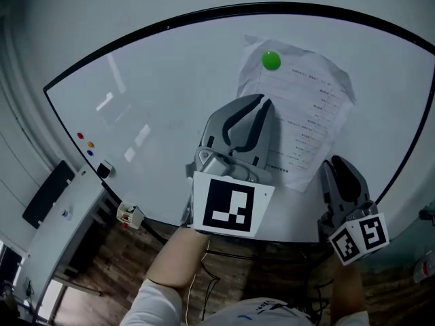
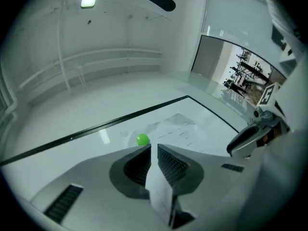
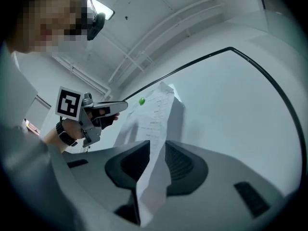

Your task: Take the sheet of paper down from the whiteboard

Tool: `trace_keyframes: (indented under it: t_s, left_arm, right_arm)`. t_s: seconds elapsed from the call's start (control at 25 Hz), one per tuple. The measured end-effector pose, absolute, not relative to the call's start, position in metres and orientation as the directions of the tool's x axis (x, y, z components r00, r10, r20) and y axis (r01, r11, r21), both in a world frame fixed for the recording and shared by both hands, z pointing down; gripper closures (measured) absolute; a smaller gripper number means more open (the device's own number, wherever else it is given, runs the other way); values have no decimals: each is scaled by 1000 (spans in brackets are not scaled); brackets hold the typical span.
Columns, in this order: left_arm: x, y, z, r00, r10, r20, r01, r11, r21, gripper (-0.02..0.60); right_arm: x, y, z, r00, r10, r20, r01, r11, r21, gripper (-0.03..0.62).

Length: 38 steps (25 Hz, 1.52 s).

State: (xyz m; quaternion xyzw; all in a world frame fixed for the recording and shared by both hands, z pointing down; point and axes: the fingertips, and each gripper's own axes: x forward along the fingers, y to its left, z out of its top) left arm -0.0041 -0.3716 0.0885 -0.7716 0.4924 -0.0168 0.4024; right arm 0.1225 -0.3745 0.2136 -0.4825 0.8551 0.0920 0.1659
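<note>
The left gripper (image 2: 154, 147) has its jaws drawn almost together, with only a thin slit between them. A white strip of the sheet of paper (image 1: 309, 100) fills that slit, nipped between the ribbed pads. In its own view the green magnet (image 2: 142, 139) shows just beyond the tip of one jaw. From the head view this gripper points up at the sheet's left edge, a little below the magnet.

The right gripper (image 3: 157, 142) is likewise closed on the sheet, and the printed paper runs down between its two pads and out past them. It grips farther below the magnet than the left gripper does, at the sheet's lower right edge.

The sheet hangs on the whiteboard (image 1: 156, 94), pinned by the magnet near its top edge, with rows of print below the magnet. It is creased. In the right gripper view its lower part stands away from the board and throws a shadow behind it, while the part under the magnet lies flat.

Well away from the magnet, down at the board's lower left, there are three small coloured dots (image 1: 85, 141) and a dark eraser (image 1: 104, 169). A forearm (image 1: 178, 253) comes up from the bottom of the head view behind the left gripper's marker cube
</note>
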Motion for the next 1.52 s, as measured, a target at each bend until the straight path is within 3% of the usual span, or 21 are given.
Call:
trace_keyframes:
  t_s: [0.16,0.48,1.12,1.28,1.52]
  left_arm:
    - [4,-386,68,458,-799,-389,-739,-99,-667,475]
    - [9,-409,48,363,-843,-396,-714,21,-700,436]
    - [5,-415,49,345,-830,-438,-730,56,-682,445]
    - [5,-415,49,349,-826,-442,-724,62,-687,445]
    - [4,-407,46,376,-802,-464,-743,38,-668,449]
  right_arm:
    - [128,-383,210,-500,-773,-390,-839,544,-3,501]
    - [131,-387,202,-540,-736,-409,-807,590,4,490]
    - [116,-405,208,-591,-702,-399,-769,640,13,488]
    - [114,-406,207,-595,-697,-399,-763,646,9,550]
    - [116,-399,203,-583,-699,-414,-769,639,3,577]
